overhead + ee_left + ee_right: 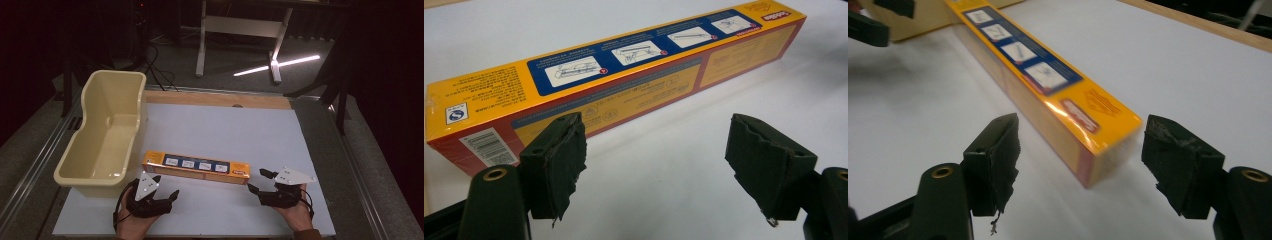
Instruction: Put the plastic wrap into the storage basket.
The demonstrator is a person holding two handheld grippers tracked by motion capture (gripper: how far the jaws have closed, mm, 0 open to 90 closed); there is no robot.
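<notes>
A long orange box (196, 167) with a blue picture strip lies flat on the white table sheet, running left to right. My left gripper (166, 186) sits just in front of the box's left end, open. In the left gripper view the box (614, 75) lies beyond the spread jaws of the left gripper (656, 150), with nothing between them. My right gripper (257, 180) is at the box's right end, open. In the right gripper view the right gripper (1080, 150) has a jaw on either side of the near end of the box (1048, 85), not touching it.
A cream plastic tub (102, 130) stands empty at the table's left, close behind the box's left end. The white sheet (225, 130) has a wooden strip (215, 99) along its back edge. White desk legs (201, 45) stand on the floor beyond.
</notes>
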